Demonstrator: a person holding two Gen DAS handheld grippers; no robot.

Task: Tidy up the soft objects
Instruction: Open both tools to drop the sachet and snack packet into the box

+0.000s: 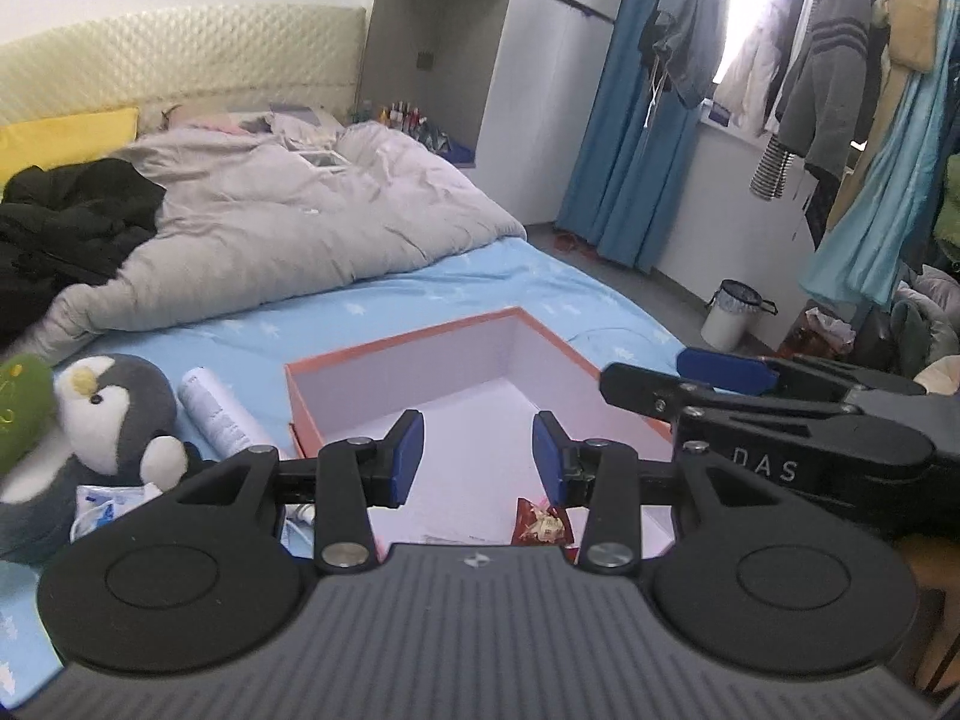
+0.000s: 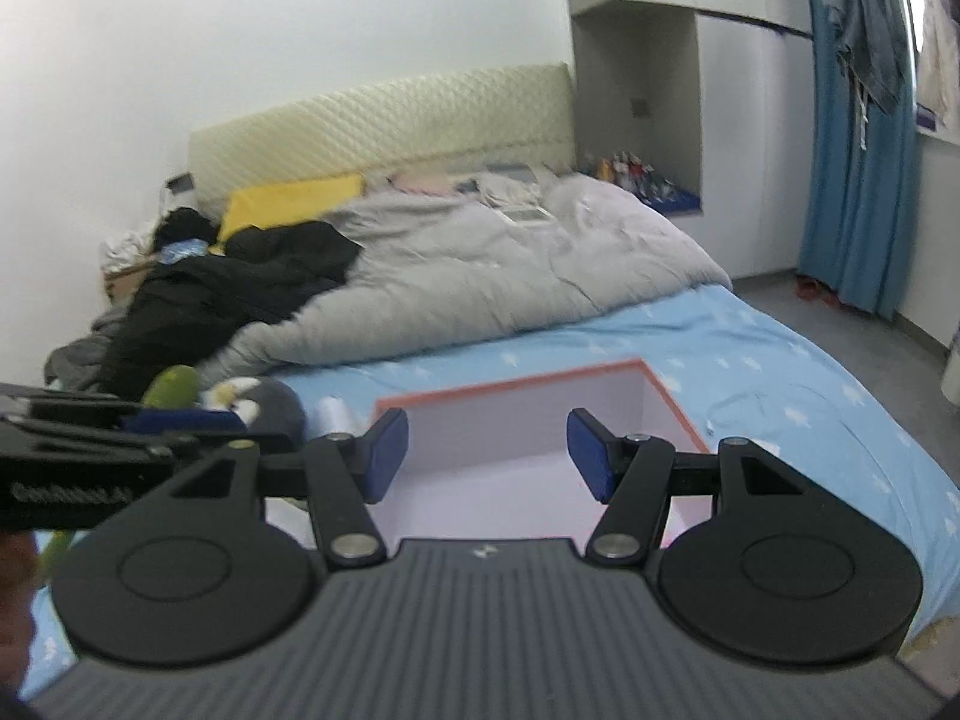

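Note:
An open orange box with a white inside (image 1: 420,384) lies on the blue bedsheet; it also shows in the right wrist view (image 2: 528,414). My left gripper (image 1: 478,459) is open and empty above the box's near part. My right gripper (image 2: 487,456) is open and empty over the box; it also shows in the left wrist view (image 1: 708,378) at the right. A grey and white penguin plush (image 1: 102,420) lies left of the box, next to a green plush (image 1: 21,408). A red snack packet (image 1: 540,522) lies in the box.
A white paper roll (image 1: 216,411) and a blue and white packet (image 1: 102,507) lie by the penguin. A grey duvet (image 1: 288,222), a black coat (image 1: 66,222) and a yellow pillow (image 1: 66,138) lie further up the bed. A white bin (image 1: 729,315) stands on the floor at the right.

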